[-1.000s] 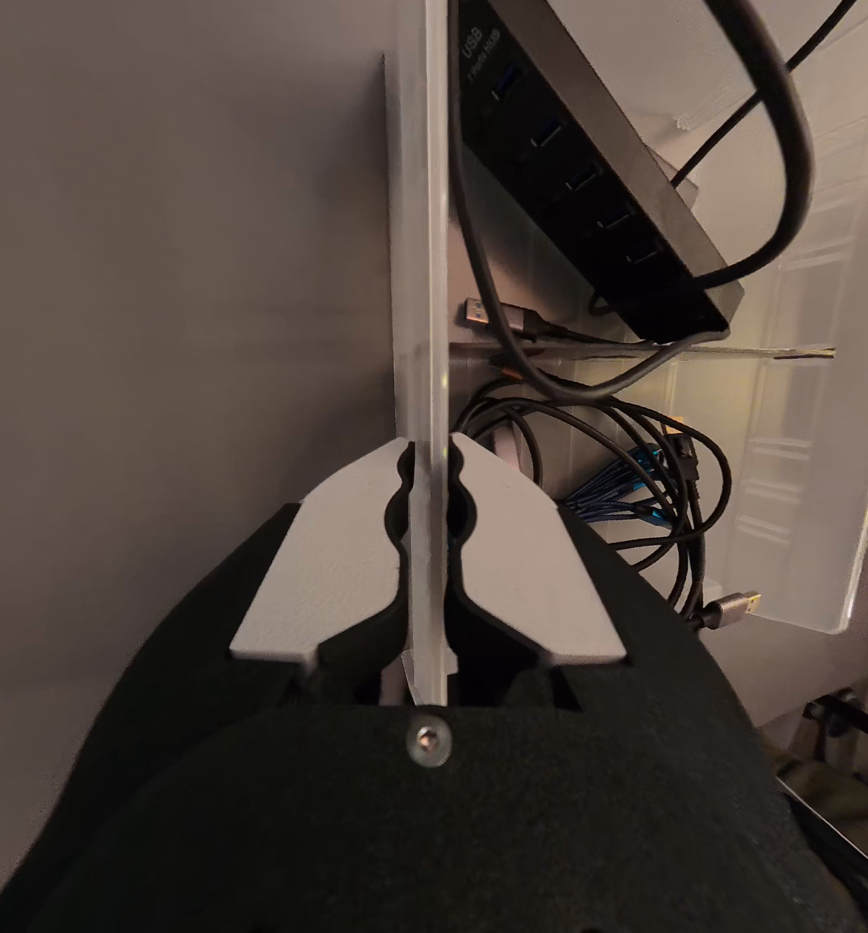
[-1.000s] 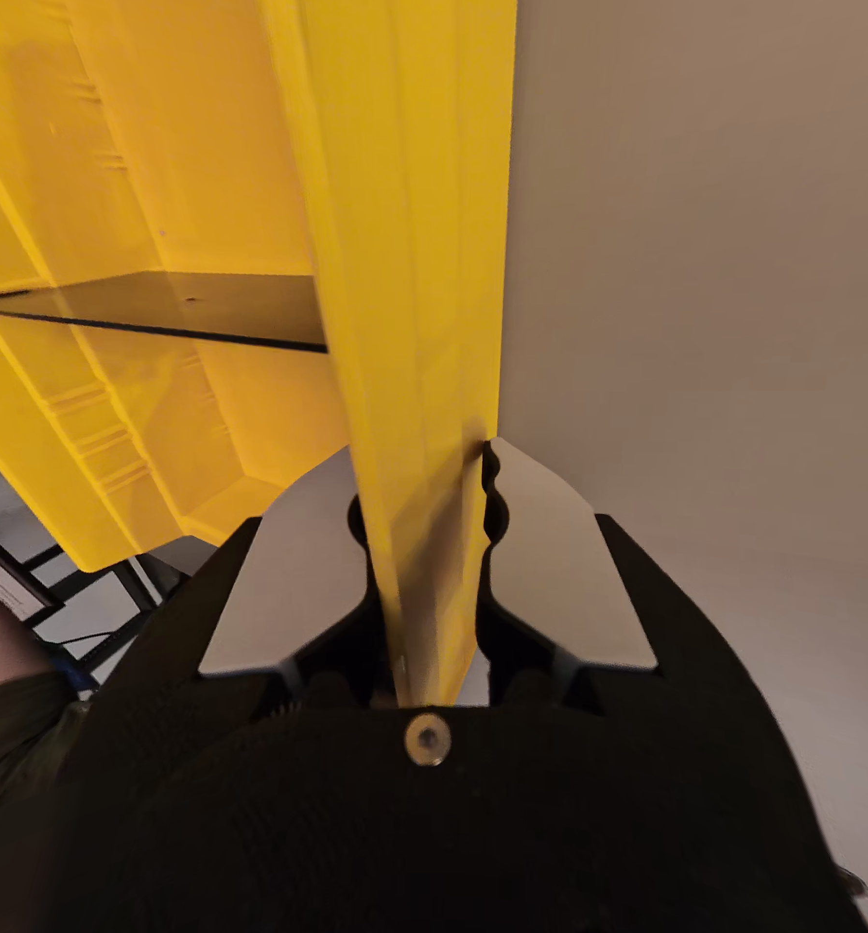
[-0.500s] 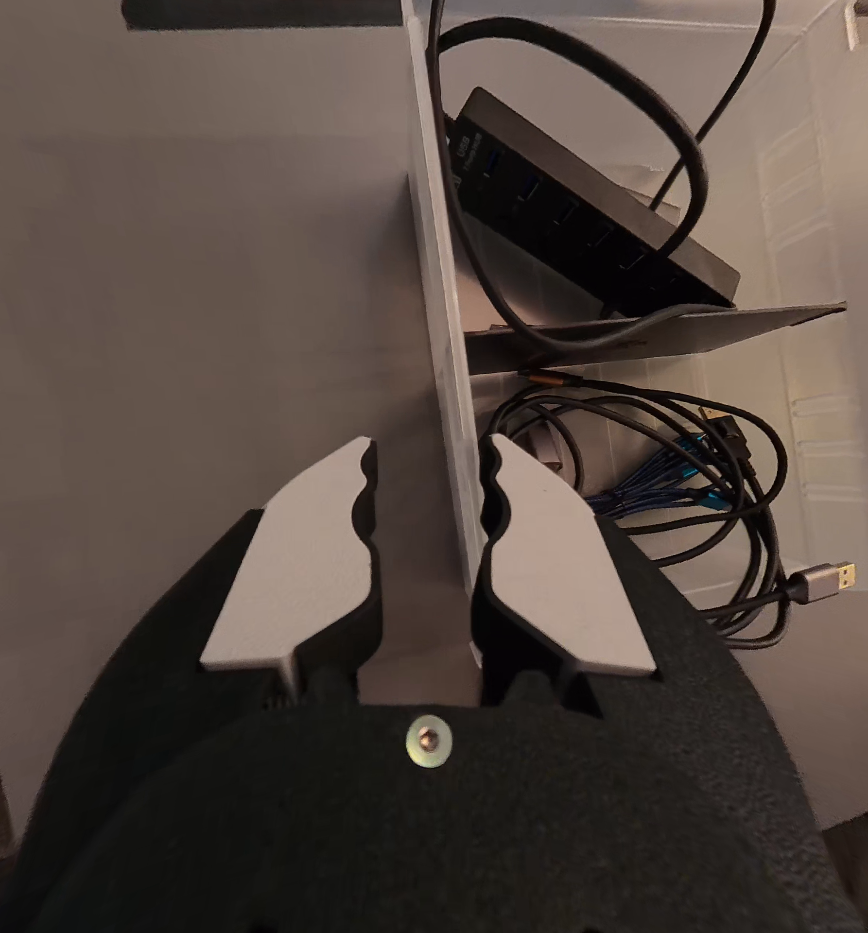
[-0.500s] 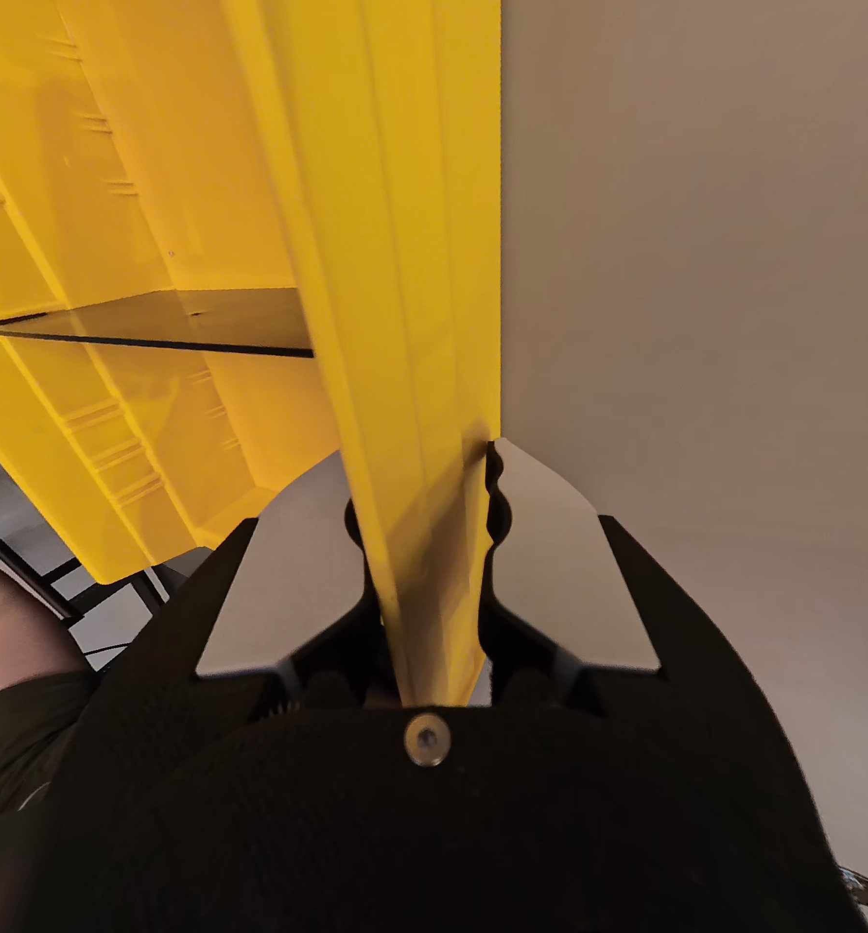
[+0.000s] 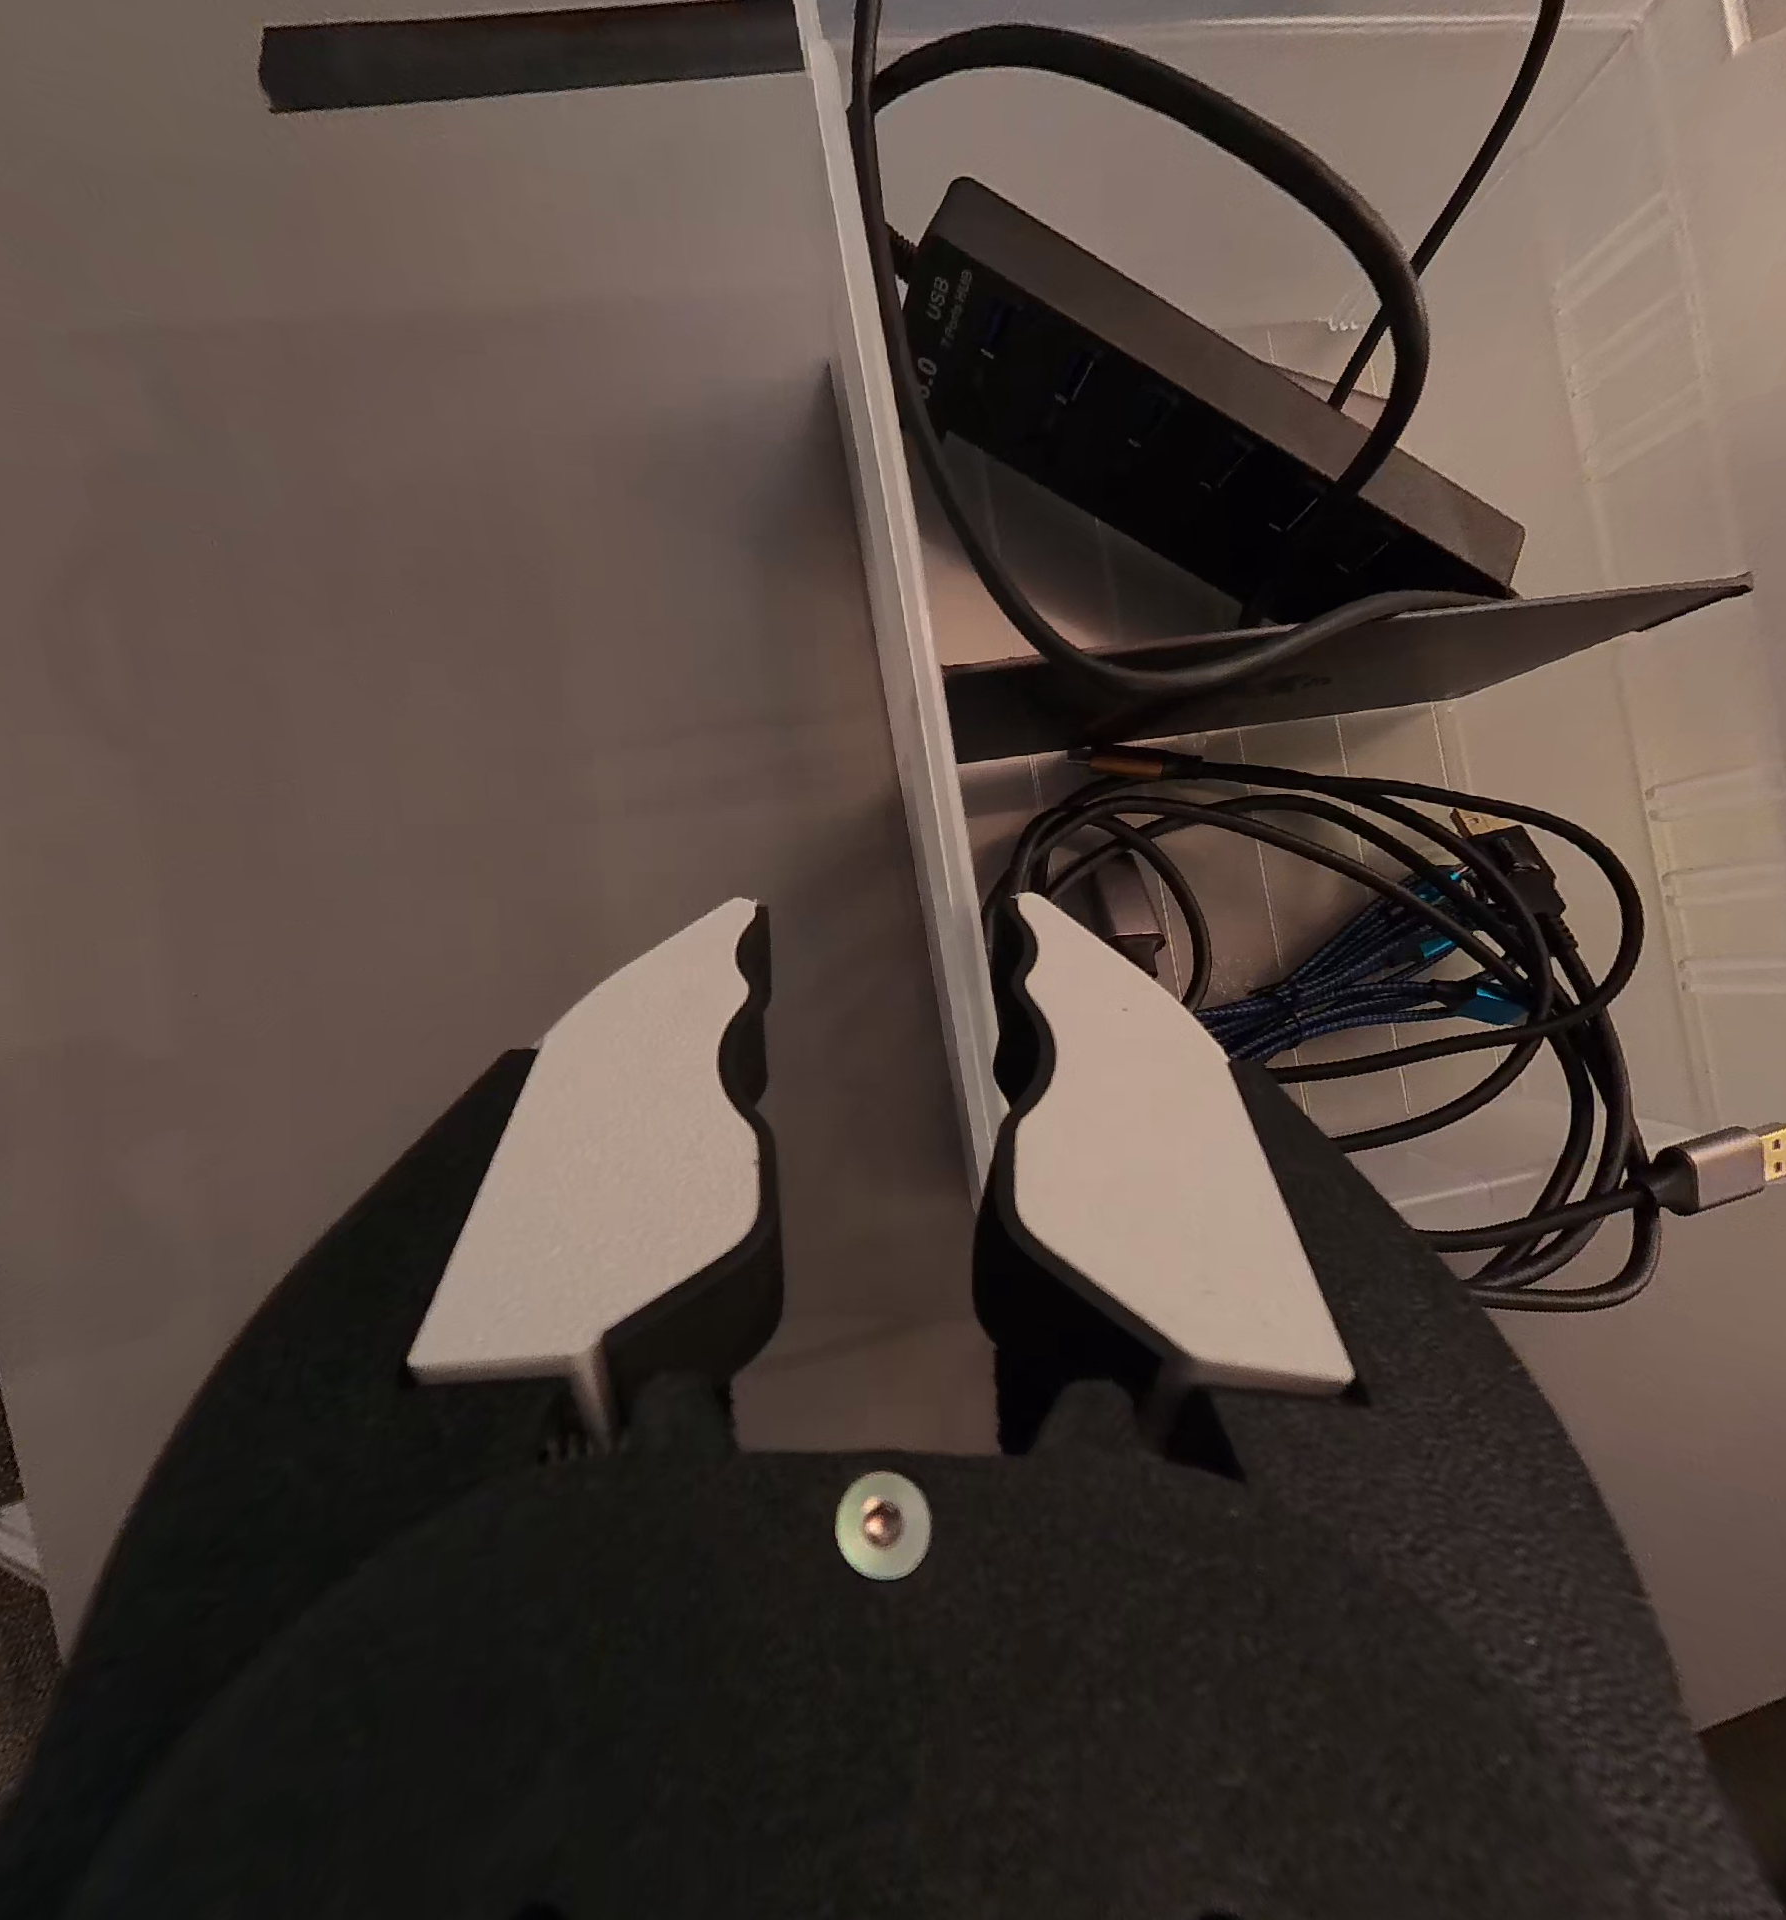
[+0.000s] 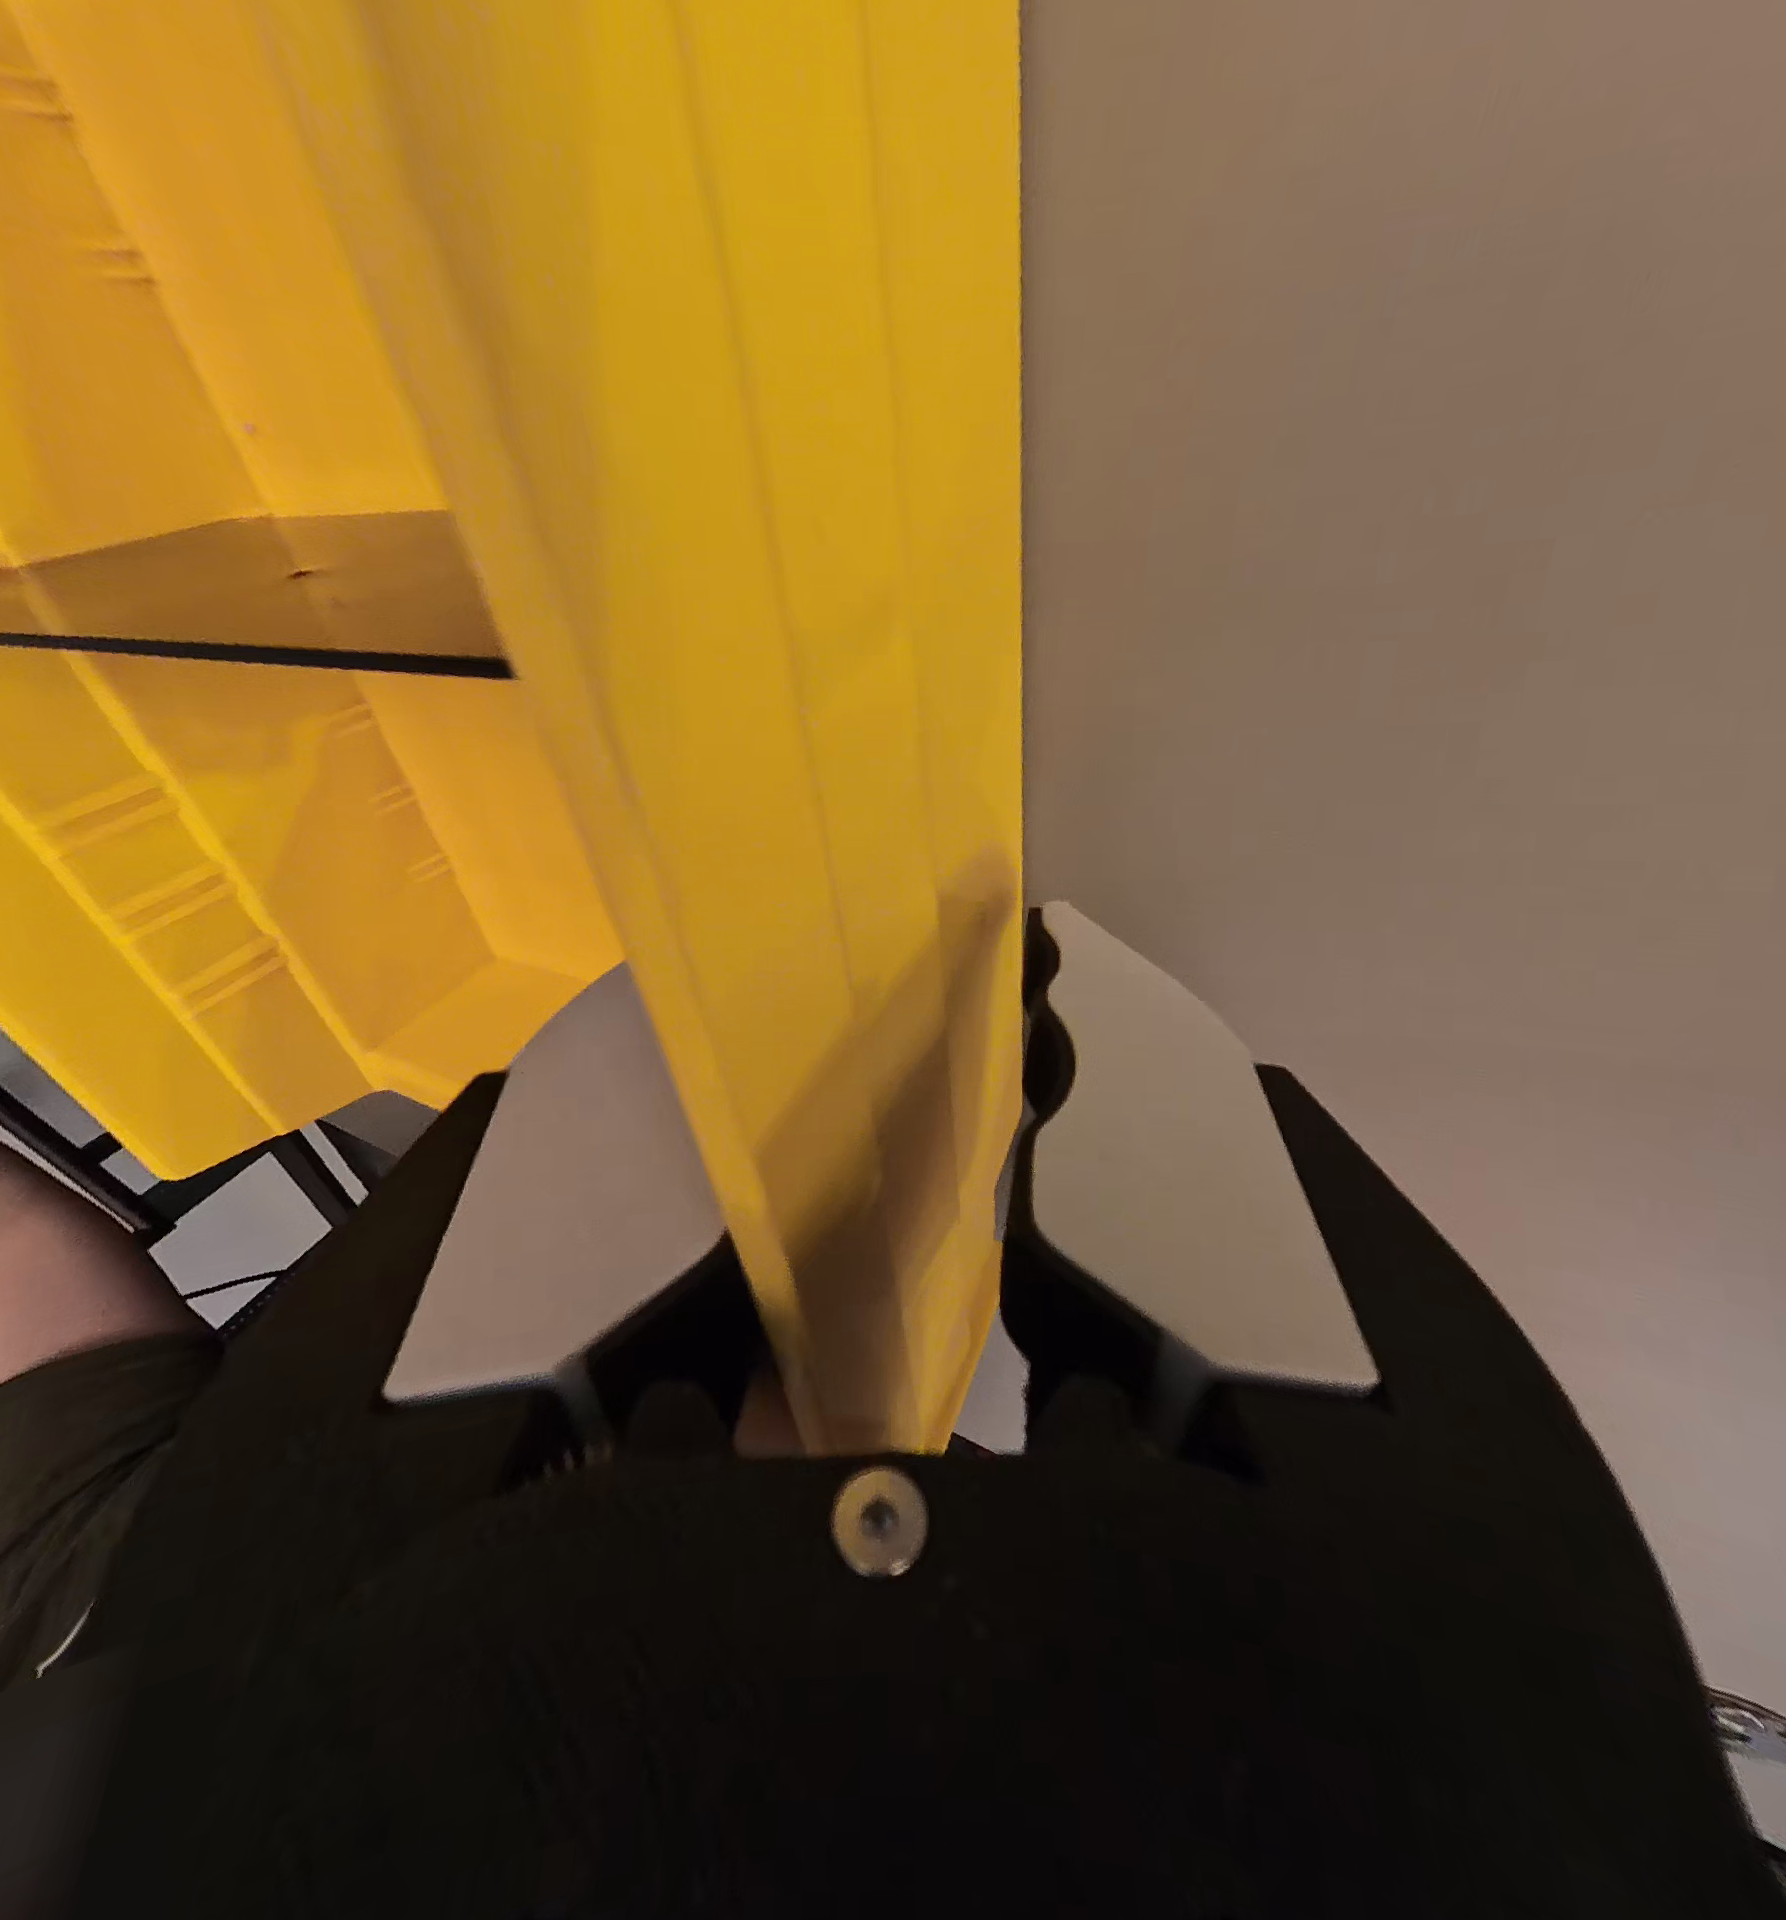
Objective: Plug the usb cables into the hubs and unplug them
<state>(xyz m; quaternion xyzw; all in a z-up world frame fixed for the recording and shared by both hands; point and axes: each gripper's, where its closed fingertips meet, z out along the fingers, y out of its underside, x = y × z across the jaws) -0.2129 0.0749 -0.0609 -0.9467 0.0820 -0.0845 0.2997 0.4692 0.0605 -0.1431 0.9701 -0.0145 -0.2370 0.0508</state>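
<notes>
A clear plastic bin (image 5: 899,623) lies on a pale table (image 5: 349,623). Its far compartment holds a black USB hub (image 5: 1232,416) with its cord looped over it. Behind a dark divider (image 5: 1388,665), the near compartment holds coiled black and blue USB cables (image 5: 1491,1039), and a silver USB plug (image 5: 1720,1169) sticks out. My left gripper (image 5: 884,914) is open, and the bin's near wall edge stands between its fingers without being gripped. My right gripper (image 6: 837,935) is shut on the wall of a yellow bin (image 6: 764,520). That wall hides part of the gripper's left finger.
The yellow bin has a black divider (image 6: 245,592) inside, and no contents show. A person's hand and dark sleeve (image 6: 27,1247) are at the lower left of the right wrist view. Pale table surface (image 6: 1440,727) lies to the right of the yellow bin. One gripper's finger ends stand about 70 centimeters off the other's.
My left gripper was shut on the clear bin's wall, then opened and let it go. It now stands a little wider. My right gripper keeps its hold on the yellow bin and has shifted slightly.
</notes>
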